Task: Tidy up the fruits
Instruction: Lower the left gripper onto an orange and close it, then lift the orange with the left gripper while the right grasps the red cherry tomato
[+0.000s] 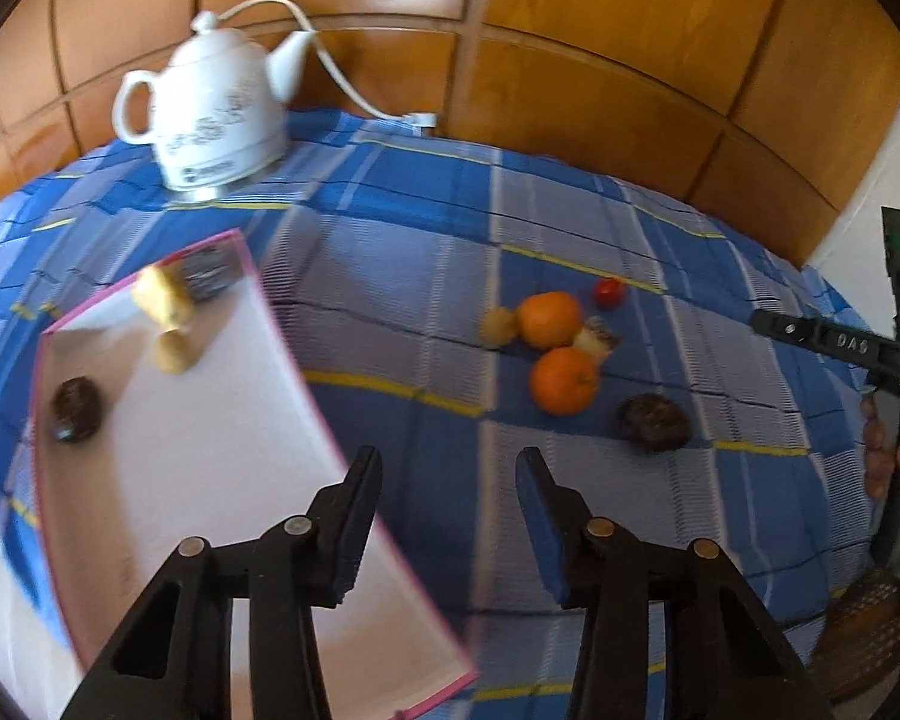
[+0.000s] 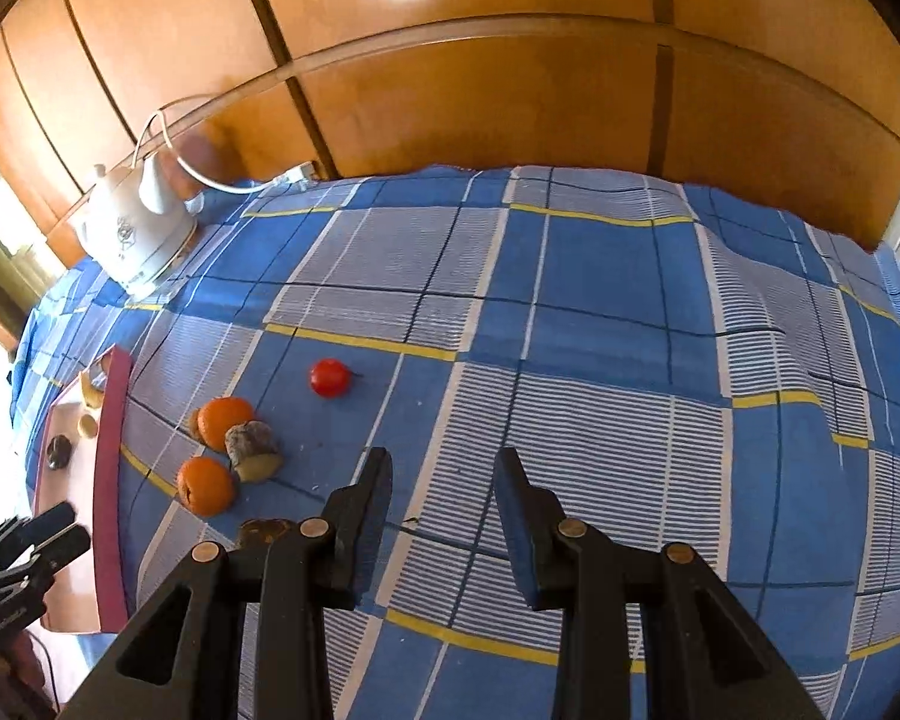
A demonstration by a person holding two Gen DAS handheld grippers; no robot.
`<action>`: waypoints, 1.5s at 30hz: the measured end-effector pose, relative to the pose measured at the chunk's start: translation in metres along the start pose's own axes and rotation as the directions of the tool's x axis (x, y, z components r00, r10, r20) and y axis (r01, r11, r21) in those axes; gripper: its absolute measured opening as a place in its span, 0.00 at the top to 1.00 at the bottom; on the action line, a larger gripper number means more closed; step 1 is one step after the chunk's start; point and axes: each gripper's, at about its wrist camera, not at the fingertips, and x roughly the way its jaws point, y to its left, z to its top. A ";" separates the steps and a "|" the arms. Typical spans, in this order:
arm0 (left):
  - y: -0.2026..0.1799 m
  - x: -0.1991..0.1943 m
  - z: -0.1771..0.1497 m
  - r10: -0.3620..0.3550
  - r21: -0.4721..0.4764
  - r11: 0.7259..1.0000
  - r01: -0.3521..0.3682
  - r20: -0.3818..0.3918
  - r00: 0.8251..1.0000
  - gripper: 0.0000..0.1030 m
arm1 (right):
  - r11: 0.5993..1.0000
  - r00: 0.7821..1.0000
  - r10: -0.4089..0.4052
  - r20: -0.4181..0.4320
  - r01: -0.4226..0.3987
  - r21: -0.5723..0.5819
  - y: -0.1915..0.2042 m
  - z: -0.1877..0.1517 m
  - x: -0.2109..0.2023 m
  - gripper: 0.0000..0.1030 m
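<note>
Two oranges (image 1: pixel 549 319) (image 1: pixel 563 380), a small red tomato (image 1: pixel 608 292), a yellowish fruit (image 1: pixel 498 325), a brownish chunk (image 1: pixel 597 339) and a dark round fruit (image 1: pixel 654 422) lie on the checked cloth. To the left a pink-rimmed white tray (image 1: pixel 210 450) holds another dark fruit (image 1: pixel 77 409) and yellowish pieces (image 1: pixel 162 294). My left gripper (image 1: pixel 448 468) hovers open over the tray's right edge, with nothing between its fingers. My right gripper (image 2: pixel 443 462) hangs open over bare cloth to the right of the oranges (image 2: pixel 225 422); the dark fruit (image 2: pixel 264 530) is partly hidden behind its left finger.
A white electric kettle (image 1: pixel 210 120) with its cord stands at the back left against wooden cabinet doors. A dark packet (image 1: pixel 210 270) lies at the tray's far end. A hand (image 1: pixel 882 450) holds the other gripper at the right edge. Blue checked cloth (image 2: pixel 630 360) stretches to the right.
</note>
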 end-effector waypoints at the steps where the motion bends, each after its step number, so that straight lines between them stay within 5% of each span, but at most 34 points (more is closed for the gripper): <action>1: -0.005 0.004 0.003 -0.009 0.008 1.000 0.009 -0.007 1.000 0.54 | 1.000 1.000 0.001 -0.002 -0.001 -0.002 0.001 0.000 0.001 0.66; 20: -0.060 0.096 0.037 -0.047 0.126 0.990 0.064 -0.136 0.990 0.58 | 1.000 1.000 0.031 0.005 -0.031 0.000 0.004 0.003 -0.004 0.66; 31: -0.065 0.049 -0.008 -0.138 0.190 0.970 0.151 -0.079 0.987 0.62 | 1.000 1.000 0.007 -0.011 -0.007 -0.004 0.003 0.001 0.000 0.66; 37: -0.074 0.044 -0.046 -0.116 0.269 0.954 0.134 -0.082 0.990 0.61 | 1.000 0.999 -0.003 -0.032 0.003 0.003 0.000 -0.002 0.005 0.66; 45: -0.067 0.046 -0.048 -0.142 0.232 0.961 0.153 -0.065 0.988 0.61 | 0.995 0.992 0.100 -0.073 -0.098 0.038 0.004 -0.007 0.013 0.66</action>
